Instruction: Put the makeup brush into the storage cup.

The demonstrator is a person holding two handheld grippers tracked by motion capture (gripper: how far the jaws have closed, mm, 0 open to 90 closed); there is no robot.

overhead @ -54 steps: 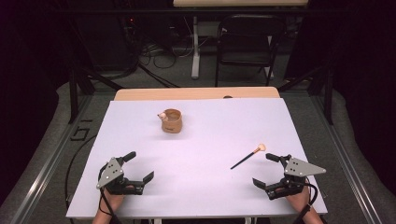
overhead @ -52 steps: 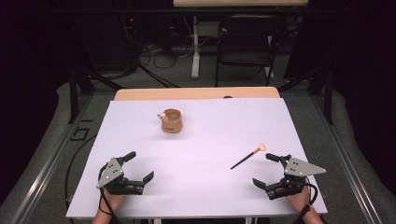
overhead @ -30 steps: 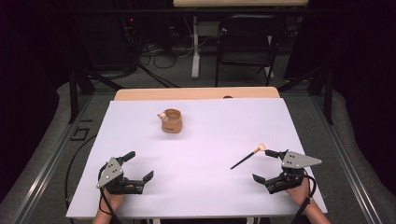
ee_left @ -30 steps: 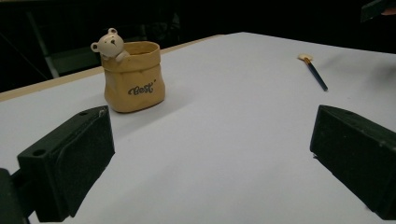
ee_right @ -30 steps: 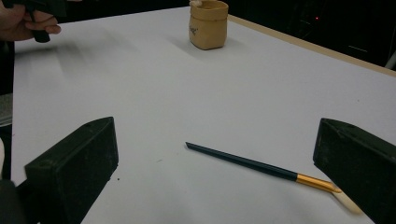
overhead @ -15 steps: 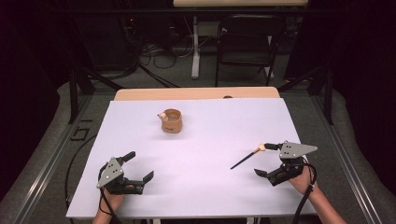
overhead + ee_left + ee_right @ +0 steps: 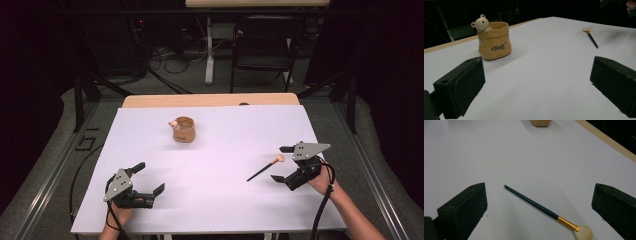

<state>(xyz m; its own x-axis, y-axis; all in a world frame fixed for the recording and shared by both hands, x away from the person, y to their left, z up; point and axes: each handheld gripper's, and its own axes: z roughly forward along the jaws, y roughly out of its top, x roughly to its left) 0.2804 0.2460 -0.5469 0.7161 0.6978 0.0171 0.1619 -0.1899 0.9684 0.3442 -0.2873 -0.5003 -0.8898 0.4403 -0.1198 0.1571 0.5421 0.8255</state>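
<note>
A tan bag-shaped pot [image 7: 183,130] with a small bear on its rim stands upright at the table's middle back; it also appears in the left gripper view [image 7: 494,41]. A makeup brush [image 7: 265,168] with a dark handle, gold ferrule and pale bristles lies flat at the right. My right gripper [image 7: 281,164] is open just off the table, its jaws standing either side of the brush's bristle end; the right gripper view has the brush [image 7: 536,205] lying between them untouched. At the front left my left gripper [image 7: 149,178] rests open with nothing in it.
A white sheet [image 7: 225,210] covers the table, and a wooden edge [image 7: 210,100] shows at the back. Behind the table stand a dark chair [image 7: 260,45] and cables on the floor. A black cable trails from each gripper off the front edge.
My right gripper has moved forward from the front right corner to the brush, so its jaws now flank the bristle end. The left gripper, pot and brush have stayed put.
</note>
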